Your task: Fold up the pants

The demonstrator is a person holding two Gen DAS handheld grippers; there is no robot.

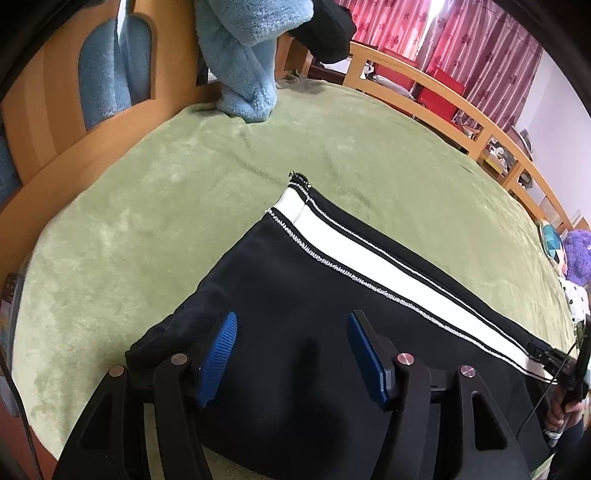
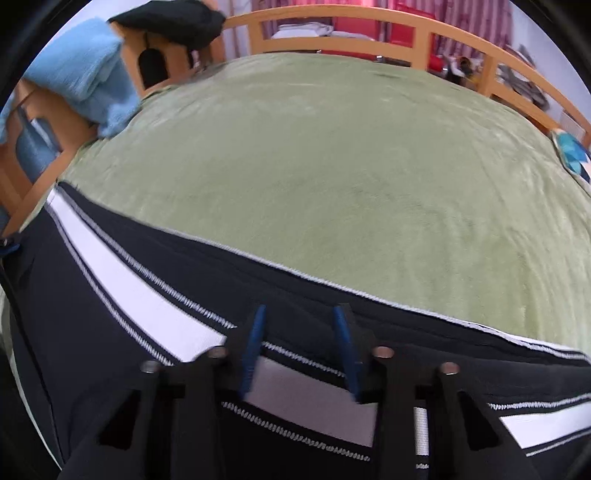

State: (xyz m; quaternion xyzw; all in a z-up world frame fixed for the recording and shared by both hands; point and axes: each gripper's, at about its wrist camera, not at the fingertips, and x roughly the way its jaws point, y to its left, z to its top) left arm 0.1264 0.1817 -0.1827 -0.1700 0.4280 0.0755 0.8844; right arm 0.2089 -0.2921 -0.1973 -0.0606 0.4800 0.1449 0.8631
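Left tongs [image 1: 291,317]: angled steeply down over the near part of the pants [image 1: 295,280]. Set wide, ribbed blue pads [image 1: 221,343] well apart, nothing pinched between them.

Right tongs [image 2: 300,310]: likewise tilted downward, over the white side stripe [image 2: 129,280] further along the same garment. Set at a narrower gap, pads apart, striped cloth showing between them. View blurred; no pinch on the cloth visible. In the left wrist view, seen at the right edge beside the stripe, gripped from below by a hand [image 1: 561,410].

Pants: black, matte knit, laid flat and lengthwise along the near side of the bed [image 1: 147,221]. Broad white stripe edged with thin zigzag stitching. Hem end pointing toward the middle of the bed.

Bed cover: green, plush, short-piled, lightly creased.

Surroundings:
- Light wooden rail [image 1: 424,88], curved by the lens, along the far side of the bed.
- Fluffy blue fleece garment [image 1: 243,55] hanging onto the far corner of the bed, well apart from the pants.
- Black garment [image 1: 325,33] draped on the frame beside it.
- Red flowered curtains [image 1: 480,37] behind the rail.
- Purple plush toy [image 1: 578,254] at the right edge.
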